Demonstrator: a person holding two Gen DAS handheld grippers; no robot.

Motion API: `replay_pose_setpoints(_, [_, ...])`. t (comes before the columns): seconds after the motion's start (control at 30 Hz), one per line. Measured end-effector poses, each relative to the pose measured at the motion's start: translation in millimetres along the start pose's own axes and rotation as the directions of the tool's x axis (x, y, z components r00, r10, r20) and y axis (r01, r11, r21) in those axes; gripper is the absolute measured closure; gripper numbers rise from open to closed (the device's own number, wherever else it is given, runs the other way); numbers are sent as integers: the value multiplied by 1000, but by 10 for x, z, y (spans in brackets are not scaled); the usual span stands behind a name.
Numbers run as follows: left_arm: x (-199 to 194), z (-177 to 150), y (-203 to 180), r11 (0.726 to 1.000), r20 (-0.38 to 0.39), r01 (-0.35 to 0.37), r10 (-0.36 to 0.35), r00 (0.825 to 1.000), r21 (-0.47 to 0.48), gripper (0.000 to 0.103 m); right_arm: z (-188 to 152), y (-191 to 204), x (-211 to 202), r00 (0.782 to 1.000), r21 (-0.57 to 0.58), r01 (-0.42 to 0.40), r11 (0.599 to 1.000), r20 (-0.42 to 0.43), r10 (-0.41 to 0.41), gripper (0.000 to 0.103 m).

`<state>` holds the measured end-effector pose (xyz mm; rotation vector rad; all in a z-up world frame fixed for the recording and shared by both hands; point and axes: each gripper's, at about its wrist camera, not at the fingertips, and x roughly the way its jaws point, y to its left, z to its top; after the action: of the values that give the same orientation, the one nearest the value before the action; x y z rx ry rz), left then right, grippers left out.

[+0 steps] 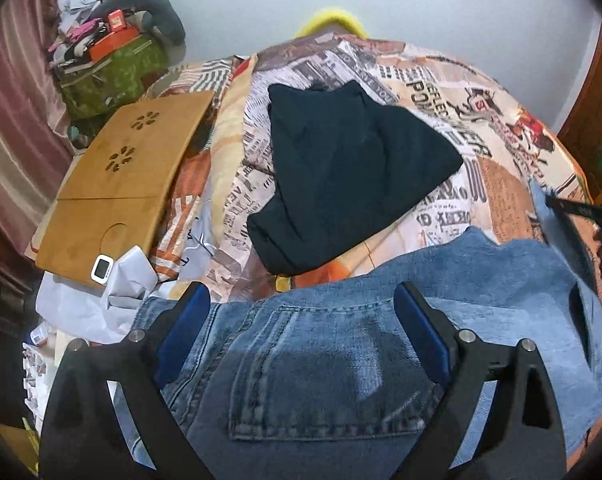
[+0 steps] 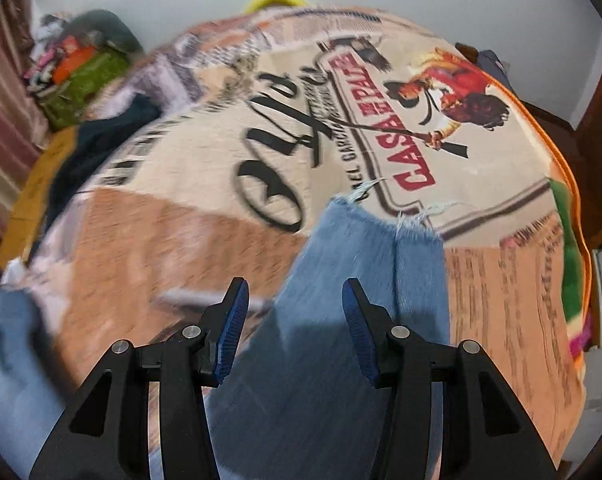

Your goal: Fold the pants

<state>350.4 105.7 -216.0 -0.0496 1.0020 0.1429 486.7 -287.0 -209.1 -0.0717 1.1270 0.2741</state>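
Blue jeans point(image 1: 321, 360) lie on a printed bedspread point(image 1: 441, 92), seat side up, with a back pocket point(image 1: 329, 372) showing. My left gripper point(image 1: 301, 292) hovers over that pocket near the waistband. It is wide open, and the denim lies below its blue pads point(image 1: 421, 332), not pinched. In the right wrist view the two leg ends point(image 2: 361, 248) with frayed hems stretch across the bedspread point(image 2: 181, 232). My right gripper point(image 2: 296, 285) hangs just above the legs, jaws partly apart, gripping nothing. This view is motion-blurred.
A folded dark garment point(image 1: 349, 172) lies beyond the jeans mid-bed. A wooden lap tray point(image 1: 121, 176) with a small white device point(image 1: 100, 268) sits at the left, with crumpled white fabric point(image 1: 101, 304) below it. A green box point(image 1: 113, 72) piled with clutter stands behind.
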Motion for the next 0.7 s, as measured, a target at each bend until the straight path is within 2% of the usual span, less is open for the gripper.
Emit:
replay_pose_setpoints(0.07, [53, -14, -44, 1000, -7, -8, 9, 1000, 23, 9, 54, -49, 211, 999, 13, 34, 999, -31, -33, 58])
replay_pose_setpoints(0.17, [83, -37, -121, 998, -19, -7, 8, 1000, 59, 9, 56, -105, 306, 1000, 52, 9, 999, -13, -8, 58])
replay_pose_setpoints(0.23, [77, -51, -185, 997, -23, 9, -7, 1000, 82, 9, 43, -116, 290, 1000, 68, -11, 998, -3, 11, 73])
replay_pose_setpoints(0.27, [69, -52, -226, 996, -23, 12, -10, 1000, 92, 9, 38, -114, 283, 1000, 71, -16, 997, -7, 16, 88])
replay_pose_setpoints(0.3, [61, -52, -255, 995, -23, 12, -10, 1000, 101, 9, 21, -108, 262, 1000, 69, -14, 997, -11, 15, 94])
replay_pose_setpoints(0.37, [39, -63, -370, 991, -19, 9, -7, 1000, 133, 9, -28, -101, 184, 1000, 63, -13, 998, -11, 13, 96])
replay_pose_setpoints(0.43, [3, -84, -485, 987, -20, 13, -10, 1000, 159, 9, -110, -159, -10, 999, 87, -40, 995, 38, 36, 97])
replay_pose_setpoints(0.53, [-61, -135, -646, 981, -17, 39, -37, 999, 191, 8, -364, -376, -579, 987, 137, -90, 986, 147, 70, 97])
replay_pose_setpoints(0.63, [-122, -195, -844, 973, -28, 61, -56, 998, 221, 8, -586, -627, -1134, 970, 174, -117, 978, 231, 75, 97])
replay_pose_setpoints(0.7, [-142, -232, -960, 969, -36, 75, -68, 997, 236, 7, -741, -839, -1664, 950, 188, -112, 976, 310, 49, 97])
